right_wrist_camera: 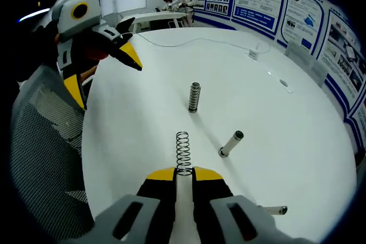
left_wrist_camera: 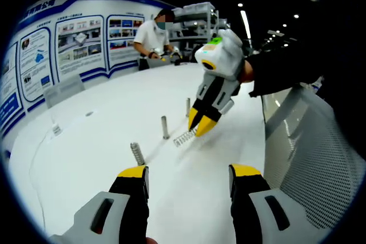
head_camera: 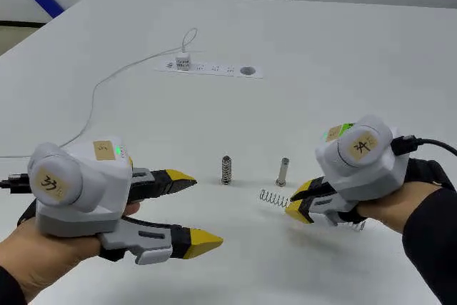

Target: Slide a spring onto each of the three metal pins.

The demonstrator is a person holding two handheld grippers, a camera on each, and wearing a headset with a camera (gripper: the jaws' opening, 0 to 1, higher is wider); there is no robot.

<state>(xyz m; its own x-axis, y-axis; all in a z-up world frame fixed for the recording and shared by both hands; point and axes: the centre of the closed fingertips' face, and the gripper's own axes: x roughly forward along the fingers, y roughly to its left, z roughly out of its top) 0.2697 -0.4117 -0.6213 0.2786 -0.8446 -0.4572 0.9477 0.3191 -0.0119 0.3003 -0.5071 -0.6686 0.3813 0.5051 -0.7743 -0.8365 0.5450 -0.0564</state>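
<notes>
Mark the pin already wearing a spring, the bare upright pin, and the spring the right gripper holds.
sprung pin (head_camera: 226, 169): head view, middle of its coils.
bare pin (head_camera: 283, 172): head view, middle of shaft.
held spring (right_wrist_camera: 183, 151): right gripper view, middle coils.

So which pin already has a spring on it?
The pin nearest the left gripper; a spring coils around it, the other two pins are bare.

right hand-held gripper (left_wrist_camera: 198, 128) — spring (left_wrist_camera: 184, 137) in jaws
</notes>
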